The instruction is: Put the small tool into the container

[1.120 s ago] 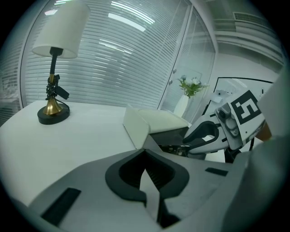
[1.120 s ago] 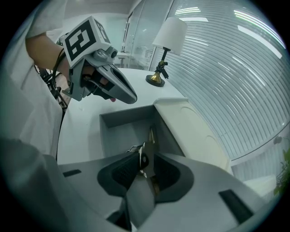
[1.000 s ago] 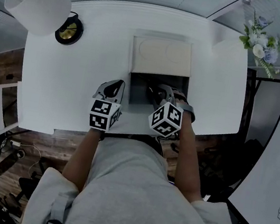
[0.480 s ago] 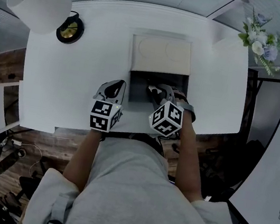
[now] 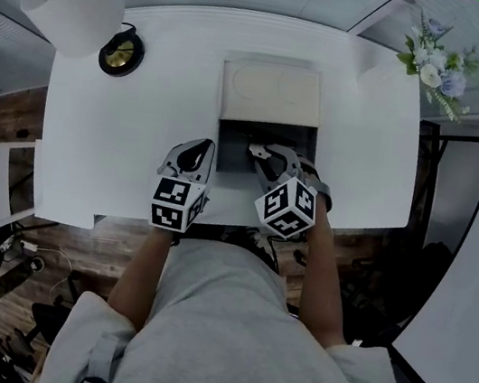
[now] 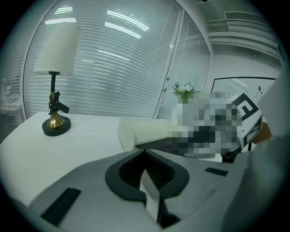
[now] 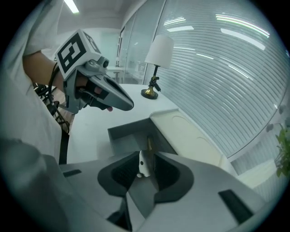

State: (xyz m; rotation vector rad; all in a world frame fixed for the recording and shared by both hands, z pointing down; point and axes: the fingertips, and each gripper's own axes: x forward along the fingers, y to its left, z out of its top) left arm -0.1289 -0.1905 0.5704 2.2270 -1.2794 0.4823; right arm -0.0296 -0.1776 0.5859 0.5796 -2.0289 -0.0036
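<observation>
The container [image 5: 240,136] is a box on the white table, with a grey open tray and a cream lid [image 5: 270,95] folded back behind it. My right gripper [image 5: 260,155] hangs over the tray. Its jaws are closing on a small white tool [image 7: 143,165] with a yellowish tip, which stands upright between the pads. In the head view the tool [image 5: 254,150] shows as a white speck at the jaw tips. My left gripper [image 5: 200,144] rests beside the container's left wall, jaws together and empty. The right gripper view shows the left gripper [image 7: 127,105] beyond the tray [image 7: 131,136].
A table lamp with a white shade [image 5: 71,0] and brass base [image 5: 119,55] stands at the far left of the table [image 5: 143,114]. A flower bunch [image 5: 431,68] sits off the far right corner. The table's near edge lies just under both grippers.
The right gripper has edged slightly left over the open tray, and the tool now shows at its tips. The left gripper has stayed where it was.
</observation>
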